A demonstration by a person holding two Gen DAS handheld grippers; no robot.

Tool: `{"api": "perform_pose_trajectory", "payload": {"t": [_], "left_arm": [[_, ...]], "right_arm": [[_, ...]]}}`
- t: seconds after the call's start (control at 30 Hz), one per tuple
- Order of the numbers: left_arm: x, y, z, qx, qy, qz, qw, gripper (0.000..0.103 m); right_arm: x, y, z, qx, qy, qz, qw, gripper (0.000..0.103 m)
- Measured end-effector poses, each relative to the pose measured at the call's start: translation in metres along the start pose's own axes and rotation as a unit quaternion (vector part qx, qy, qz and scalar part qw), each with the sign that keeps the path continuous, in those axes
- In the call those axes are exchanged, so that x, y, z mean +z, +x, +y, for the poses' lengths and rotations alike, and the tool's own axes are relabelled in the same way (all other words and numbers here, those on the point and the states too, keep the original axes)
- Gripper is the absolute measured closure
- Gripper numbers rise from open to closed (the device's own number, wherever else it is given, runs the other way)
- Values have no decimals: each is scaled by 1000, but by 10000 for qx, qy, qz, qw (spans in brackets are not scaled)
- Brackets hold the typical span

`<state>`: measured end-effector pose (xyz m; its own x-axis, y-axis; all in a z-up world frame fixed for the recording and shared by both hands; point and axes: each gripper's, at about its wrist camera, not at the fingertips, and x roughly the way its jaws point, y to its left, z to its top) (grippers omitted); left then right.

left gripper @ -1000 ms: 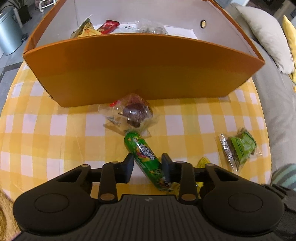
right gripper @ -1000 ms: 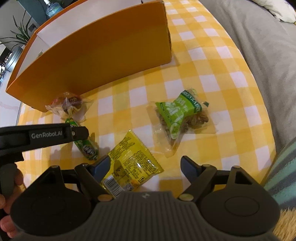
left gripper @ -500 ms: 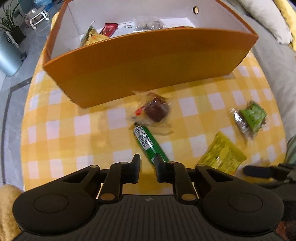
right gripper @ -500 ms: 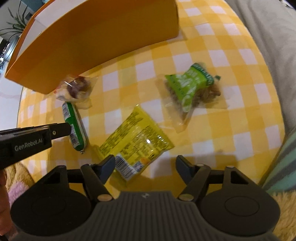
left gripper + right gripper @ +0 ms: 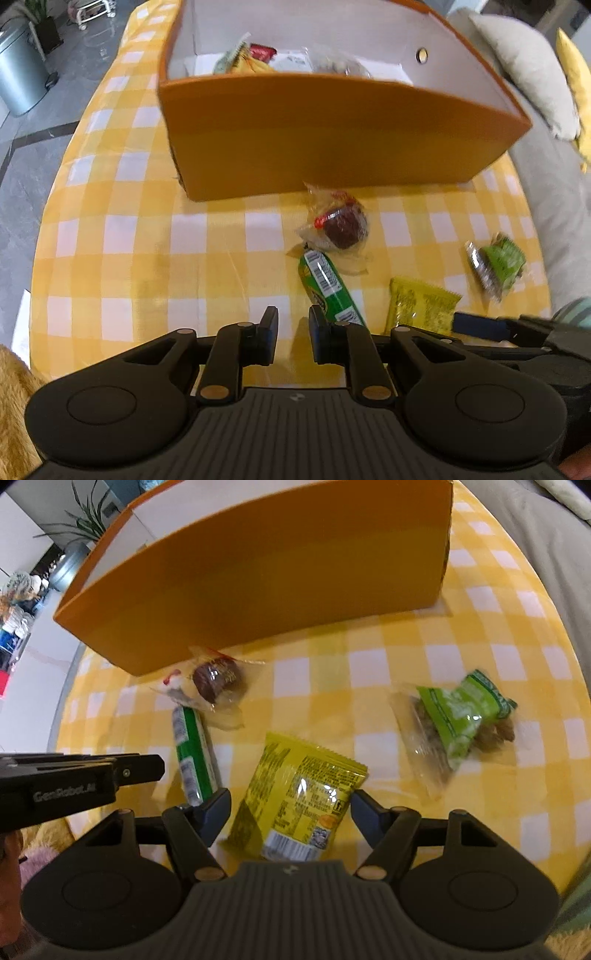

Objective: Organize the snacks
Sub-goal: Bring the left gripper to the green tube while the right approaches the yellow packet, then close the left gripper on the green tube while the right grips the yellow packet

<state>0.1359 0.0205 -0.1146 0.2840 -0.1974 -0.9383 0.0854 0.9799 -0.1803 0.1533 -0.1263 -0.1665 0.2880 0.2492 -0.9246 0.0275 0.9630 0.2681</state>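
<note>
Left gripper: jaws narrowly parted with nothing between them, hanging over the tabletop's near edge – the green roll lies just to its right, outside the gap.
Right gripper: spread wide, straddling the yellow packet – likely lined up to pinch it.
Mid-table: a clear-wrapped brown cake touches the roll's far end; the green nut pack sits toward the right edge.
Far: the orange box already holds a few snacks – the likely destination.
</note>
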Motion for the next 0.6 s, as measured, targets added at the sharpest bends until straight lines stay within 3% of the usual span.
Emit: {"api": "perform_pose_trajectory", "payload": {"t": [0.2,0.3,0.43,0.6], "left_arm": [[7,-3,1,-244,-327,-152,9991,74],[10,-1,-3,-201,-296,-117,9993,73],[9,5,-7,-183,-319,-36,9993,63],[9,14,-15,-112,-302,102,9994,56]], "right_arm": [[5,1,1,-94,147,-71,9998,35],[6,6,15,-345,-131,-85,9993,33],[3,16,34,-649,-660,-45,9957,29],[-3,18,41,-878,-1116,-26,9899,38]]}}
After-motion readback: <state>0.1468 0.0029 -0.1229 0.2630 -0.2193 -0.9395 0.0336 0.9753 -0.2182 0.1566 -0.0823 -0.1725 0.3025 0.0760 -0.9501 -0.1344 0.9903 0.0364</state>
